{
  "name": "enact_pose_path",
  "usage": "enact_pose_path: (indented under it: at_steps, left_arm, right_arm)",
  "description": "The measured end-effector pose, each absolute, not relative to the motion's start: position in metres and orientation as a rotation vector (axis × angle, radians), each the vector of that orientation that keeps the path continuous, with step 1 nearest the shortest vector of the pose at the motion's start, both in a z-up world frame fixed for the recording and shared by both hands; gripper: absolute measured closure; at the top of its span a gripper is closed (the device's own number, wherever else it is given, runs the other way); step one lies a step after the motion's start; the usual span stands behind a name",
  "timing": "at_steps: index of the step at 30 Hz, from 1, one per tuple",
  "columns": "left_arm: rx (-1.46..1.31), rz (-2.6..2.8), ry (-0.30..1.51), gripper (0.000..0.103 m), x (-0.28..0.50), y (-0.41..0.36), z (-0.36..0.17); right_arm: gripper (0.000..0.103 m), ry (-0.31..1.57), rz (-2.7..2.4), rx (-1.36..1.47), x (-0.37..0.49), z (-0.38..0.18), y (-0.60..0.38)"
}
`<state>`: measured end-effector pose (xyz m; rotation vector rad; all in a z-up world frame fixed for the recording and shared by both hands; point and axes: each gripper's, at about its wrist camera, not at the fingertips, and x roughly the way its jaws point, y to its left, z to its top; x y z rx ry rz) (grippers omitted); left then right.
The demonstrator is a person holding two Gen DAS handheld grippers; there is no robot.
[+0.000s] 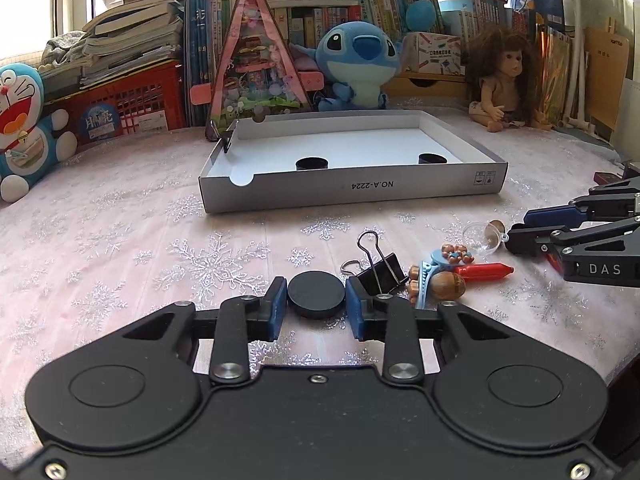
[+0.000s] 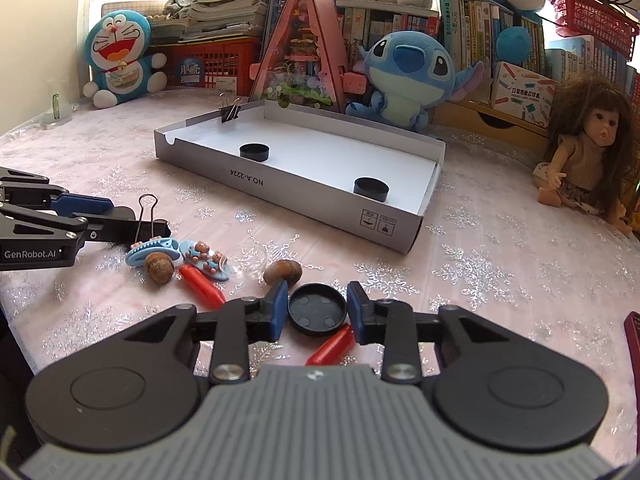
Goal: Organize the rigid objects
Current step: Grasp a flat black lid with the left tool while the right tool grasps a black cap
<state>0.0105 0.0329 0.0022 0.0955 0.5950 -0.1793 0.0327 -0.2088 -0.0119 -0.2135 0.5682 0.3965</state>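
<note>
1. The left gripper (image 1: 316, 296) has its two blue pads pressed on the sides of a black disc (image 1: 316, 294), which lies flat on the pink tablecloth (image 1: 120, 240).
2. The right gripper (image 2: 317, 307) brackets a black cap (image 2: 317, 309) that lies with its hollow side up. The left pad looks in contact with the rim, but on the right a thin gap seems to remain, so I cannot tell if the cap is really pinched.
3. A red capsule (image 2: 331, 345) lies partly under this cap, pointing toward the camera.
4. Just beside the left gripper lies a black binder clip (image 1: 380, 266), and next to it a blue hair clip (image 1: 426, 280), an acorn (image 1: 446, 285), another red capsule (image 1: 482, 271) and a clear ball (image 1: 480, 238).
5. In the right wrist view, a brown acorn (image 2: 283, 271) lies near the left pad.
6. Farther away stands the grey cardboard tray (image 1: 352, 190). Two black discs (image 1: 312, 163) (image 1: 432, 158) sit inside it near the front wall, well apart from each other.
7. A small binder clip (image 2: 230, 110) grips the far wall of the tray.
8. Behind the tray are a Stitch plush (image 1: 356, 64) and a doll (image 1: 504, 80).
</note>
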Motion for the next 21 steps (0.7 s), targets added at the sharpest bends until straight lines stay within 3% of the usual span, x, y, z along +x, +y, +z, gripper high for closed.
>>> enact_pose_path:
  at_steps: [21]
  left_arm:
    - [0.053, -0.143, 0.545, 0.074, 0.051, 0.043, 0.04]
  right_arm:
    - [0.065, 0.517, 0.308, -0.135, 0.055, 0.02, -0.223]
